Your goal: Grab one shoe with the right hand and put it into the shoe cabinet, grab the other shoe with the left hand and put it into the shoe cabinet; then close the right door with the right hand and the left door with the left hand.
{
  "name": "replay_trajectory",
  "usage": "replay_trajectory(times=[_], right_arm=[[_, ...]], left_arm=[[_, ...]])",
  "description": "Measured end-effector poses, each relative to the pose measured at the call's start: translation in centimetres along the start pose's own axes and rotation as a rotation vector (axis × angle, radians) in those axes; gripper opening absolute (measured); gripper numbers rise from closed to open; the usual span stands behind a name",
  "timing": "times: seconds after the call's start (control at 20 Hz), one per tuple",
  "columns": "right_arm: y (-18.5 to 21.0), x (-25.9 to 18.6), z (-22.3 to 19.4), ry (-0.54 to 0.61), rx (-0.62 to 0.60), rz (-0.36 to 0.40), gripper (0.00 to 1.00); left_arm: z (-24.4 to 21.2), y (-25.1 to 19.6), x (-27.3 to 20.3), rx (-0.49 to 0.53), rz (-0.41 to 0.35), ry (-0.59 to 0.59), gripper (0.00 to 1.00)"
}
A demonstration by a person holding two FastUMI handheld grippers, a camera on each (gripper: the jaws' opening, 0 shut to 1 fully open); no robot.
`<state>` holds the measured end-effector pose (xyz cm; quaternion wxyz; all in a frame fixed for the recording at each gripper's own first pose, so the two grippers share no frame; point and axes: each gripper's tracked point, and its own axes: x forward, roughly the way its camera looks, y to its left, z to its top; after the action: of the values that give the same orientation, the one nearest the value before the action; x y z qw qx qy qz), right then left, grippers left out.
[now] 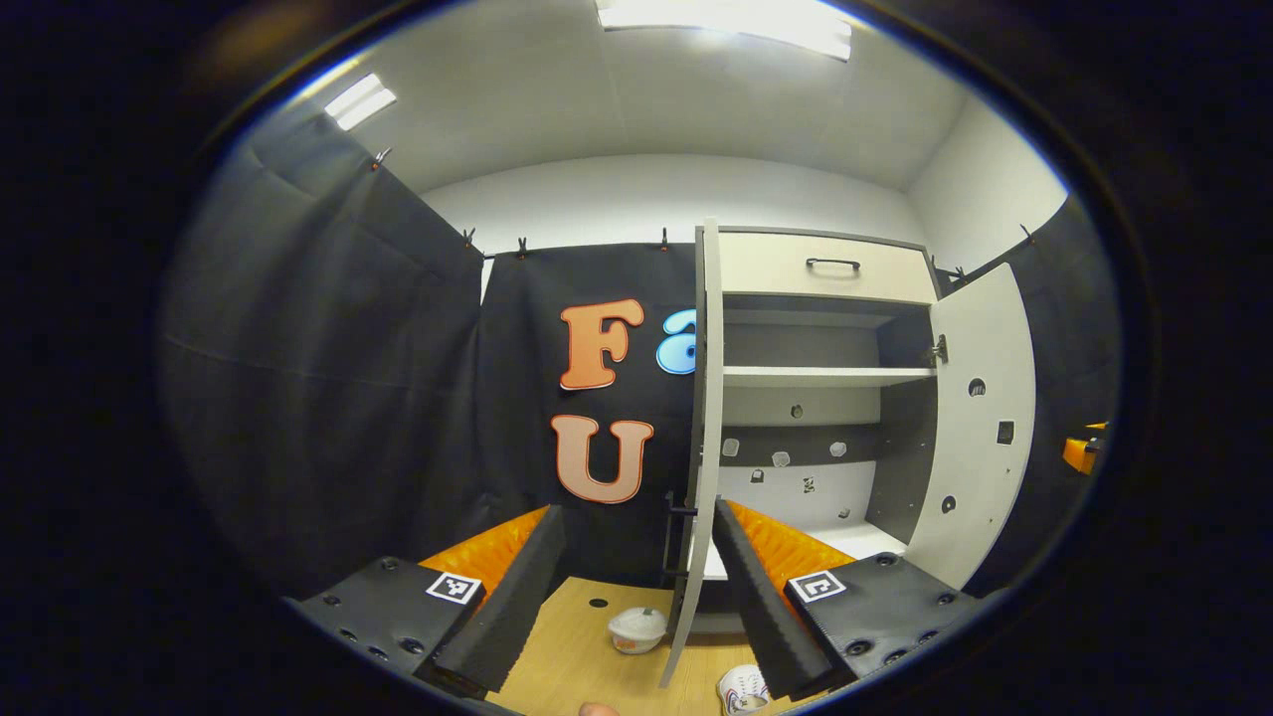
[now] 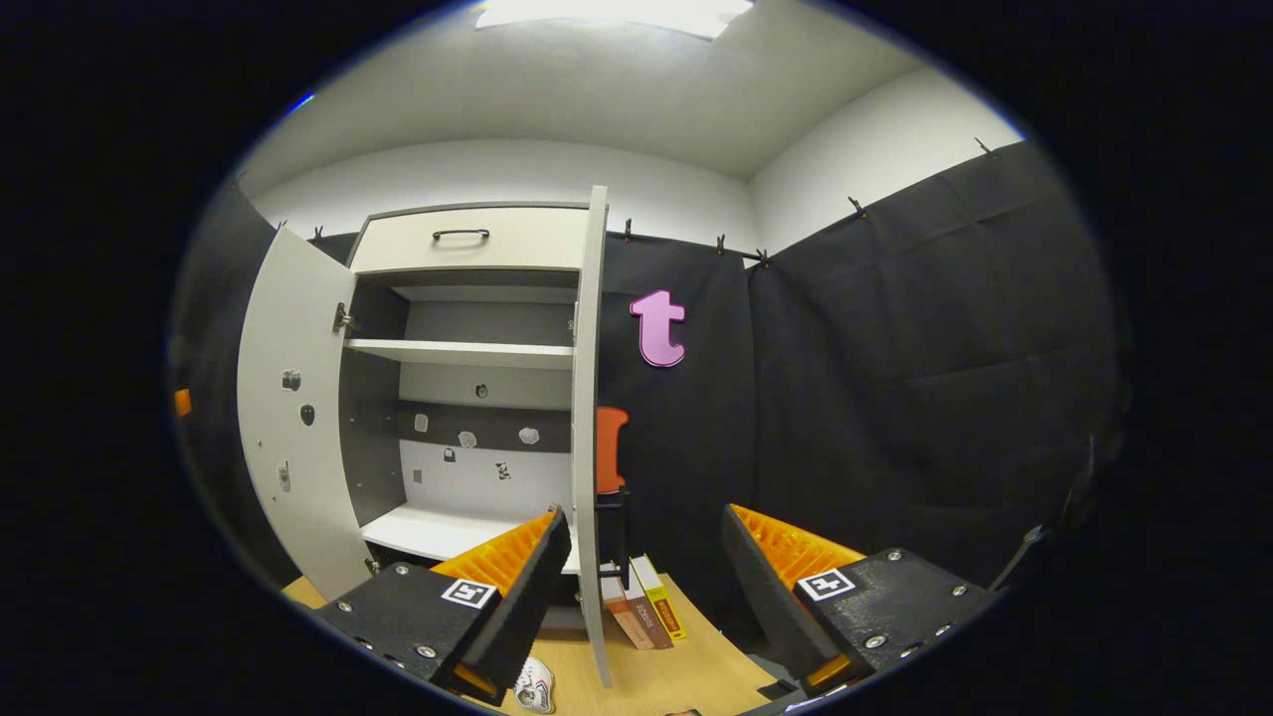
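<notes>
The shoe cabinet (image 1: pixel 825 378) stands ahead with both doors swung open. In the left gripper view its left door (image 1: pixel 706 428) is edge-on and its right door (image 1: pixel 975 428) faces me. A white shoe (image 1: pixel 741 688) lies on the wooden floor below the left door. My left gripper (image 1: pixel 636 587) is open, with nothing between its fingers. In the right gripper view the cabinet (image 2: pixel 467 398) is at the left, its right door (image 2: pixel 589 428) edge-on. A white shoe (image 2: pixel 535 686) lies by that door's foot. My right gripper (image 2: pixel 646 587) is open and holds nothing.
A white bowl (image 1: pixel 636 628) sits on the floor left of the left door. Several books (image 2: pixel 644 615) lean right of the right door, with an orange object (image 2: pixel 610 449) above them. Black cloth walls close in both sides.
</notes>
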<state>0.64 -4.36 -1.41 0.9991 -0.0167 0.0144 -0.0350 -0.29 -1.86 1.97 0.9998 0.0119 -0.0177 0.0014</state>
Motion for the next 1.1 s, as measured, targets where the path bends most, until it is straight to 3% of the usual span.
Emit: replay_trajectory(times=[0.7,0.9,1.1], right_arm=[[-0.9,7.9,-9.2,0.117,-0.032,-0.015,0.94],[1.5,6.5,-11.0,0.15,0.002,0.017,0.94],[5.2,2.8,-16.1,0.194,-0.022,0.059,0.95]], left_arm=[[-0.3,2.2,-0.7,0.01,0.062,0.013,0.96],[-1.1,2.7,-0.6,0.01,0.081,0.022,0.95],[-3.1,3.2,-0.3,0.005,0.096,0.051,0.96]])
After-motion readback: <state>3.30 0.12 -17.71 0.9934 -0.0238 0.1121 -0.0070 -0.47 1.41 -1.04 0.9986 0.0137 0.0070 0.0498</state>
